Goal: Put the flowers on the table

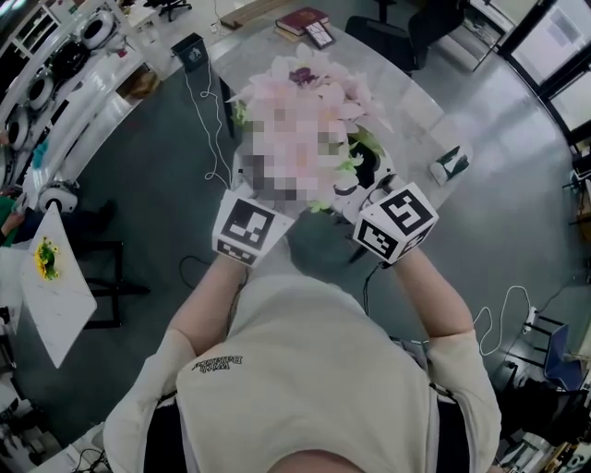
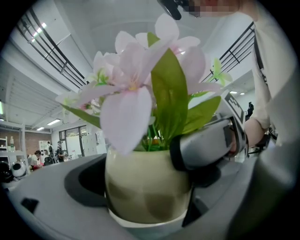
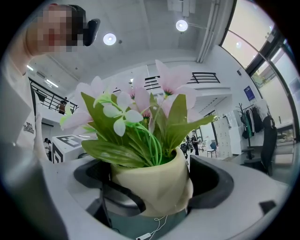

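A cream pot (image 2: 140, 187) of pink flowers (image 1: 309, 115) with green leaves is held up between both grippers. In the head view the blooms hide the pot. My left gripper (image 1: 263, 208) is shut on the pot (image 3: 157, 185) from one side, my right gripper (image 1: 374, 199) from the other. Seen from the left gripper view, the pot fills the gap between the dark pads (image 2: 86, 183), and the right gripper's finger (image 2: 206, 150) presses its side. The right gripper view has the pot seated against its own pad (image 3: 213, 183). The pale table (image 1: 416, 102) lies beyond the flowers.
Books (image 1: 302, 20) lie at the table's far edge, with a black box (image 1: 191, 51) to their left. A white cable (image 1: 217, 139) hangs down towards the dark floor. A small green and white object (image 1: 451, 163) sits at the table's right edge. Shelves with gear line the left.
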Tool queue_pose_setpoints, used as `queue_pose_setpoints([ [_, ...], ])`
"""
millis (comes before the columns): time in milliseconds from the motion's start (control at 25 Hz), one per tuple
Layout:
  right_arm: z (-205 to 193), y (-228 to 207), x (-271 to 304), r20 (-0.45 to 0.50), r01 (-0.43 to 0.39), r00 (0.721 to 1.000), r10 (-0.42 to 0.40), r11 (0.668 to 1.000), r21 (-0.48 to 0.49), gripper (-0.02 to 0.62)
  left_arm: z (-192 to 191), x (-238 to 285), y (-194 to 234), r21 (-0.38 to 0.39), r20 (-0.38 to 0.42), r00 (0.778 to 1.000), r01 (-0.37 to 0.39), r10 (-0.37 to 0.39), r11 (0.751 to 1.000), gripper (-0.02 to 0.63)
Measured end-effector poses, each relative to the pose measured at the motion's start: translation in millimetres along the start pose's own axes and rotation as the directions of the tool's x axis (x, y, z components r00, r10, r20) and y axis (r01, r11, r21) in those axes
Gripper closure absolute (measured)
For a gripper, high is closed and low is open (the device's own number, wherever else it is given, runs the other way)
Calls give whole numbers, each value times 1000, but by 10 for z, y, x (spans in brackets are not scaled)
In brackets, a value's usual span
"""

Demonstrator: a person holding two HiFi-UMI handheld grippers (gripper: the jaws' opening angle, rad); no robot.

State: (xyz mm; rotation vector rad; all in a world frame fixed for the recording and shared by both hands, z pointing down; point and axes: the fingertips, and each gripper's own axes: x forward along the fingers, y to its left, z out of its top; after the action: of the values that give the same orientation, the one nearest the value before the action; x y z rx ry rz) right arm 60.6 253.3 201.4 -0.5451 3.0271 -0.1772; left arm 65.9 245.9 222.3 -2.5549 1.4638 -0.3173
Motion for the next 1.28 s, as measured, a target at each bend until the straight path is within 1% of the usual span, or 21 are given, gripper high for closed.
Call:
queue_pose_setpoints([
  [280, -17, -357, 390, -2, 6, 1000, -6, 1000, -6, 75, -131, 287, 424, 0, 8, 1000, 3, -3, 1000, 112],
  [520, -54, -721, 825, -20, 17, 1000, -17, 1000, 11, 75, -293, 574, 878, -14, -6, 1000, 19, -19, 1000, 112],
  [920, 87, -1331, 1786, -16, 58, 998, -58, 998, 23, 75, -426, 1025, 1919, -13, -4, 998, 64, -64, 998, 112],
  [1120, 148, -1609, 2318, -1, 77, 997, -77, 997, 17, 75, -510, 1217, 2483, 2, 5, 997, 83, -83, 997, 112],
  [1280, 287, -1895, 2670, 0, 103, 995, -103, 995, 14, 75, -474, 1448, 2893, 10, 11, 994, 109, -109, 994, 112],
])
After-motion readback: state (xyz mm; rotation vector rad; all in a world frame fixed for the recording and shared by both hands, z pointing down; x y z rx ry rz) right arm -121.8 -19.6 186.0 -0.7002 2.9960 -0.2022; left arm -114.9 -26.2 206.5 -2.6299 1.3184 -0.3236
